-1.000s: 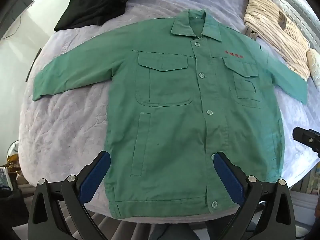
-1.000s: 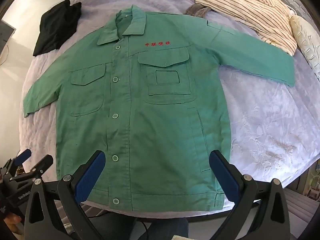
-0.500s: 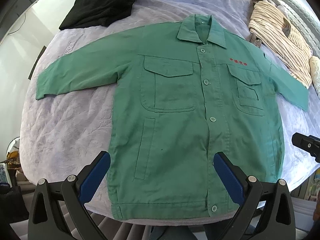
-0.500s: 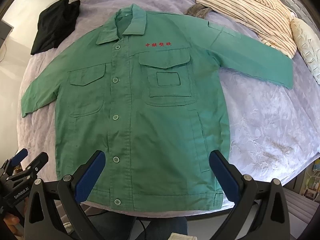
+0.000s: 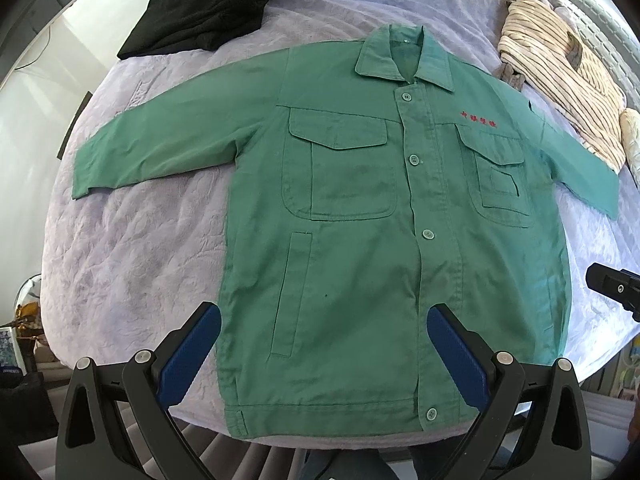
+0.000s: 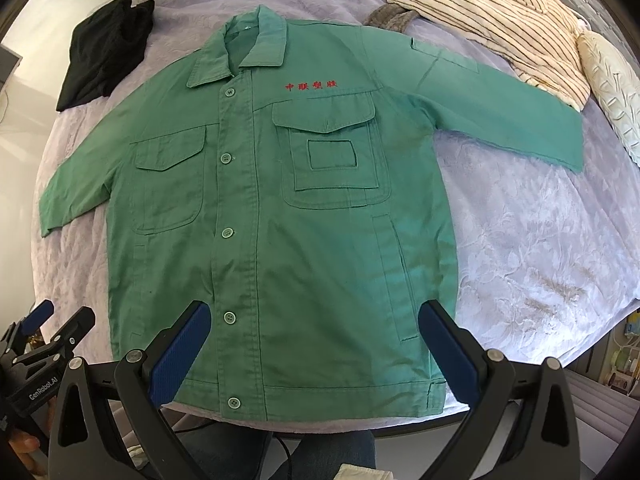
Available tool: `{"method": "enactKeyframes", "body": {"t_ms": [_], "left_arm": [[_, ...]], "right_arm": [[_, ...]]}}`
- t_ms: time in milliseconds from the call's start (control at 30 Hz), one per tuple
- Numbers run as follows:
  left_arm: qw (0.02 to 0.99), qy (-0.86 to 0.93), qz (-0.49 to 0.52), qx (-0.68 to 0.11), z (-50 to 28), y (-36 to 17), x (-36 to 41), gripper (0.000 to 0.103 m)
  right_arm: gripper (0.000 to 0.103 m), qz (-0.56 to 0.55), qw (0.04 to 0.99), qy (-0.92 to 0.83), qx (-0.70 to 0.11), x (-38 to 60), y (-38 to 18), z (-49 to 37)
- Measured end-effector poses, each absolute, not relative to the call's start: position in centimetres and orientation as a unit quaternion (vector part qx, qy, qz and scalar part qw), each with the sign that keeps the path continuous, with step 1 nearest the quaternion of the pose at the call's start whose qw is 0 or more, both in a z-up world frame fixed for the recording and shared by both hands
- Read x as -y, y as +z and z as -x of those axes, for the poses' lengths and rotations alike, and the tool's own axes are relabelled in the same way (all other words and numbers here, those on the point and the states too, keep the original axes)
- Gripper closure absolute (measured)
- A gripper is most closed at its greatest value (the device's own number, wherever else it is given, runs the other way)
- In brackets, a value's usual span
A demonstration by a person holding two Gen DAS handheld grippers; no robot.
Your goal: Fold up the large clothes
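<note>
Green work jacket (image 5: 360, 248) lies face up and buttoned on a bed covered by a lavender bedspread (image 5: 132, 248), both sleeves spread out to the sides. Its collar (image 5: 404, 56) points away from the cameras and its hem (image 5: 328, 416) lies at the near edge of the bed. Red embroidered characters (image 6: 310, 85) sit above one flap chest pocket. Beyond the jacket's collar, to one side, rests a folded black garment (image 5: 200, 4); to the other side, a striped cream garment (image 6: 492, 20) lies touching the far sleeve, with a pale cushion (image 6: 612, 92) just past it.

The left gripper (image 5: 324, 344) and the right gripper (image 6: 314, 340) both hover above the jacket's hem, jaws spread wide and holding nothing.

The jacket looks like a sturdy woven twill: fairly light, soft enough to crease cleanly, not slippery. A sensible hold would be the cuff (image 5: 82, 180) or shoulder seam of a sleeve, pinching both layers to carry the sleeve across the chest.
</note>
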State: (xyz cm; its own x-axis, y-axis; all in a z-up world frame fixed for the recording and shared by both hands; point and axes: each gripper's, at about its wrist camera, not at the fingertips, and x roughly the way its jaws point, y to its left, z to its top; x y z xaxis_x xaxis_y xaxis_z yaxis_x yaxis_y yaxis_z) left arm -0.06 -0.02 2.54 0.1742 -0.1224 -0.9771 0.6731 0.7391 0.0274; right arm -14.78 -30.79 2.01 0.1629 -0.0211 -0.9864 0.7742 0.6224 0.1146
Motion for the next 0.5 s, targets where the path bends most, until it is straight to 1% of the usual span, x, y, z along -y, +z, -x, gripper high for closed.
{"method": "enactKeyframes", "body": {"t_ms": [500], "left_arm": [[0.729,-0.271,-0.237,-0.582,0.24,2.50,0.02,0.000]], "right_arm": [[0.000,-0.325,0.689,-0.288,-0.580,30.52,1.90,14.90]]}}
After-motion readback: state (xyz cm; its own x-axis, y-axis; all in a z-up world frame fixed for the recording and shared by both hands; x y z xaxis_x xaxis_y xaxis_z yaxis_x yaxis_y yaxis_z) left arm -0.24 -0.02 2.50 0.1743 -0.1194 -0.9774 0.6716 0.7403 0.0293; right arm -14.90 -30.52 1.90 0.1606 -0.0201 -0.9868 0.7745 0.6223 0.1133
